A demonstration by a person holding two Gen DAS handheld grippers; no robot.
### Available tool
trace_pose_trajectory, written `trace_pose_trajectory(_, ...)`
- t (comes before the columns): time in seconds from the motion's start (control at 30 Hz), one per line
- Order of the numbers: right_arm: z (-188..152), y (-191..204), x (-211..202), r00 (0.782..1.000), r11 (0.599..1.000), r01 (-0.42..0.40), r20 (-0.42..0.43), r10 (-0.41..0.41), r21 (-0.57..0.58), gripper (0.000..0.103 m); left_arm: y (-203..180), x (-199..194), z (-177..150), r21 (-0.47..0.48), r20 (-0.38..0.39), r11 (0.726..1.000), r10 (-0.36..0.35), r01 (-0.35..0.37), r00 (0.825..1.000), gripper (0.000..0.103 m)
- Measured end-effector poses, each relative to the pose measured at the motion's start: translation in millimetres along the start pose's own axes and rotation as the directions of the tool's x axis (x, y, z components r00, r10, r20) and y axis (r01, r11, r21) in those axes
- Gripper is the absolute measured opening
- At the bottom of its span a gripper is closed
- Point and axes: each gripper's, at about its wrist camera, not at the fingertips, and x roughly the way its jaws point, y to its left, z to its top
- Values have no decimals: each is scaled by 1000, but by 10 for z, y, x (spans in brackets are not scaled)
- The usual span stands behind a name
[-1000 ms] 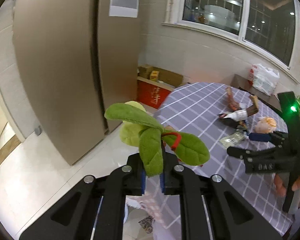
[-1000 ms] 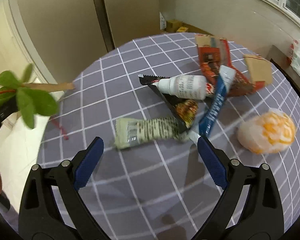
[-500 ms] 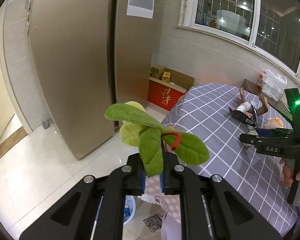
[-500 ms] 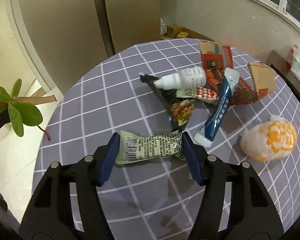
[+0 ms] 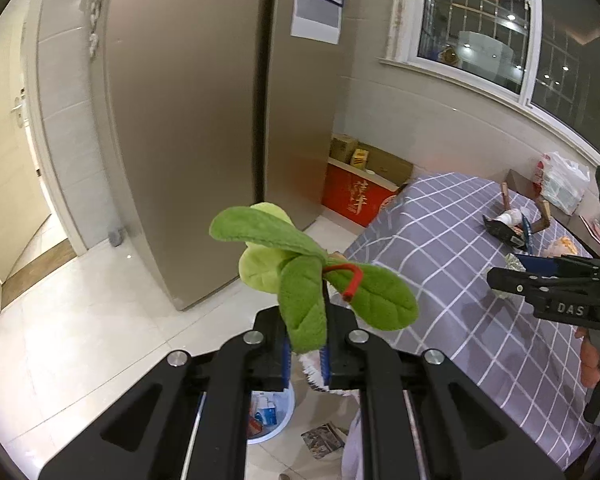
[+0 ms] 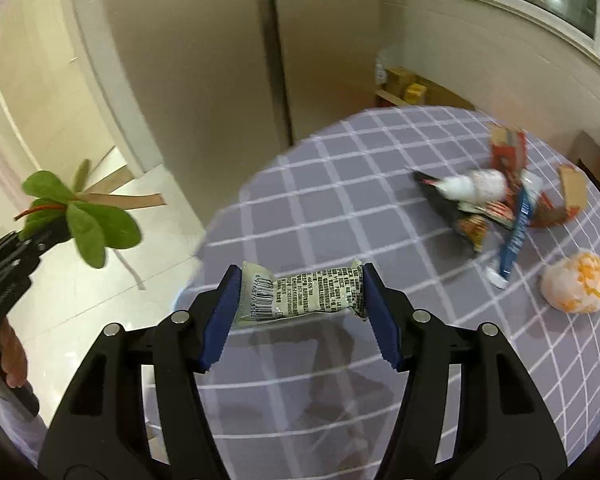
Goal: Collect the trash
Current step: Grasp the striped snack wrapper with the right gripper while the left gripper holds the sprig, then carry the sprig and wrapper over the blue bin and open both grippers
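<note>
Grey-green wrapper (image 6: 300,294) between right tongs (image 6: 300,312)

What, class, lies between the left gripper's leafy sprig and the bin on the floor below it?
Nothing visible. The left gripper is shut on the leafy sprig, and the white bin shows on the floor straight beneath, partly hidden by the gripper itself. The table edge lies off to the right.

Warm indoor light, heavy fisheye bending, motion blur across the right-wrist tabletop (image 6: 340,208).
</note>
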Motion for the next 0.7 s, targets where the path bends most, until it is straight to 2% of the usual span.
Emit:
trace_pose_trajectory(0.4, 57, 897, 191, 992, 985, -123, -39, 118, -125, 60, 425, -73, -196, -43, -24, 995, 84, -85, 996, 14)
trace_pose_trajectory(0.47, 61, 989, 254, 991, 983, -132, -52, 126, -130, 60, 492, -68, -191, -65, -21, 990, 123, -124, 992, 44)
trace_pose_trajectory(0.5, 63, 1034, 293, 990, 982, -134, -57, 128, -130, 60, 518, -69, -182, -75, -12, 987, 145, -146, 989, 65)
trace_pose_trajectory(0.7, 35, 1199, 465, 985, 980, -152, -100, 140, -126, 60, 649, -99, -215, -84, -14, 983, 165, -166, 986, 66)
